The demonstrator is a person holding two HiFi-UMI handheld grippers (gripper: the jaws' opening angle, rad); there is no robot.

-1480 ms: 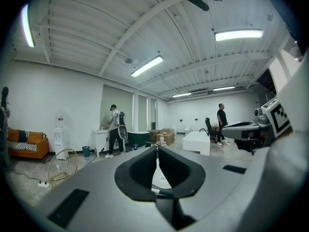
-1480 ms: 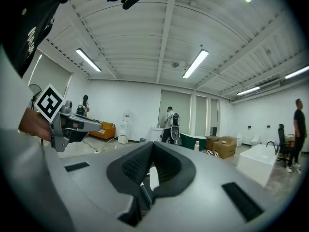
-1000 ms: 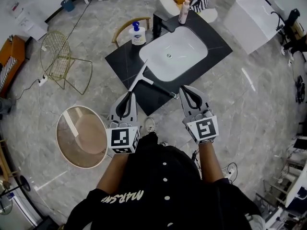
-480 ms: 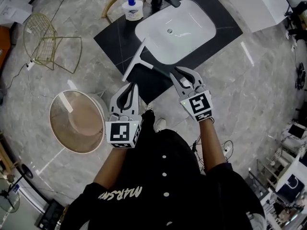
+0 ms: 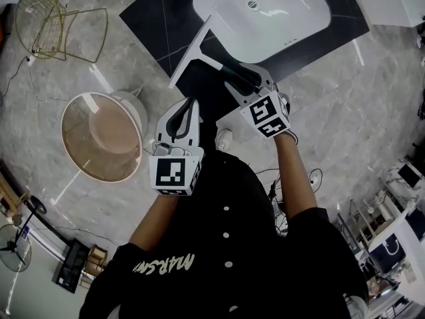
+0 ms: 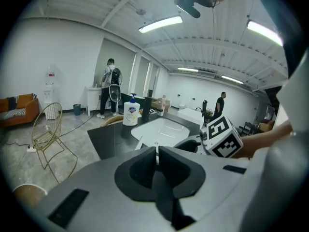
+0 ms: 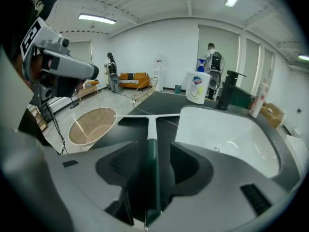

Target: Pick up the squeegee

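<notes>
The squeegee (image 5: 192, 50) lies flat on the black counter (image 5: 149, 18), its white blade to the left of the sink and its dark green handle pointing towards me. In the right gripper view the handle (image 7: 151, 129) runs straight between the jaws of my right gripper (image 7: 153, 151). Those jaws are opening, with a gap on both sides of the handle. From the head view my right gripper (image 5: 240, 73) sits over the handle's near end. My left gripper (image 5: 188, 105) hovers just short of the counter's edge, shut and empty, as the left gripper view (image 6: 157, 151) also shows.
A white sink (image 5: 265, 12) fills the counter's right part. A soap bottle (image 7: 197, 87) and a black tap (image 7: 229, 88) stand behind it. A round wooden-topped table (image 5: 99, 135) stands on the left, a gold wire chair (image 5: 40, 12) further back. People stand far off.
Both grippers have come down towards the counter. The right one tipped downward, reached the squeegee's handle and opened its jaws around it. The left stayed shut.
</notes>
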